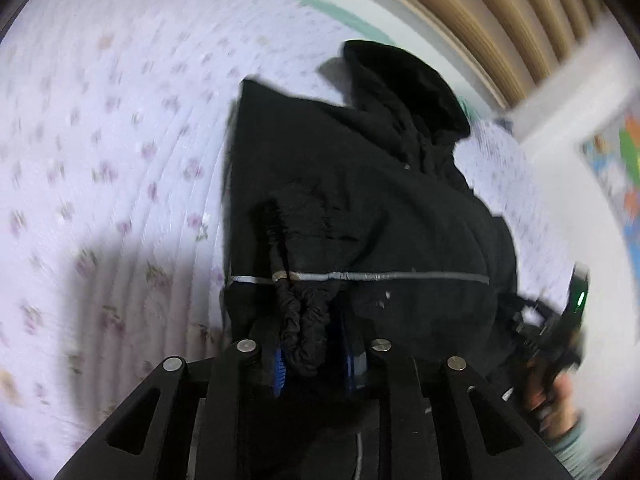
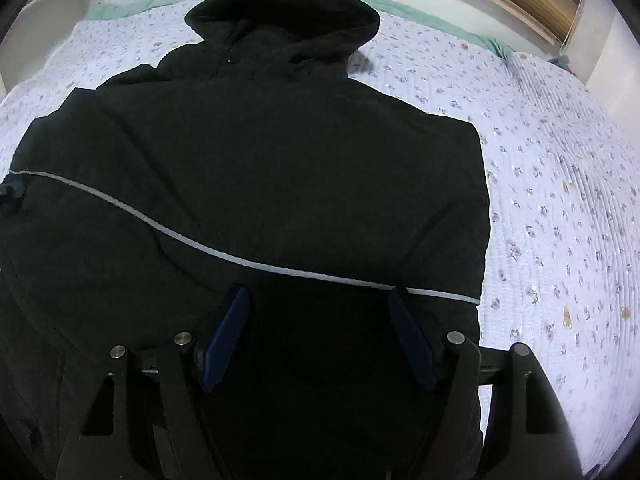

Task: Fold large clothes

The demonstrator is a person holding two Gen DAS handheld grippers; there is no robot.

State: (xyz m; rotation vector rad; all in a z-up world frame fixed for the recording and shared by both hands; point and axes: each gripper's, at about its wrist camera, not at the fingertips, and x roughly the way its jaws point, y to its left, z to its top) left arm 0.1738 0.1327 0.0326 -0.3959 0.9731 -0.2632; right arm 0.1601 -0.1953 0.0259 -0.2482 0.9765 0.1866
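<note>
On the left, our left gripper (image 1: 314, 354) is clamped on a bunched fold of a black hooded jacket (image 1: 360, 200), lifting that side off a pale floral bedspread (image 1: 100, 140). A thin grey stripe (image 1: 360, 276) runs across the cloth. Further right, our right gripper (image 2: 320, 340) hangs above the jacket with its blue-padded fingers (image 2: 226, 338) spread apart, grasping nothing. The hood (image 2: 280, 16) lies at the far end of the bed.
</note>
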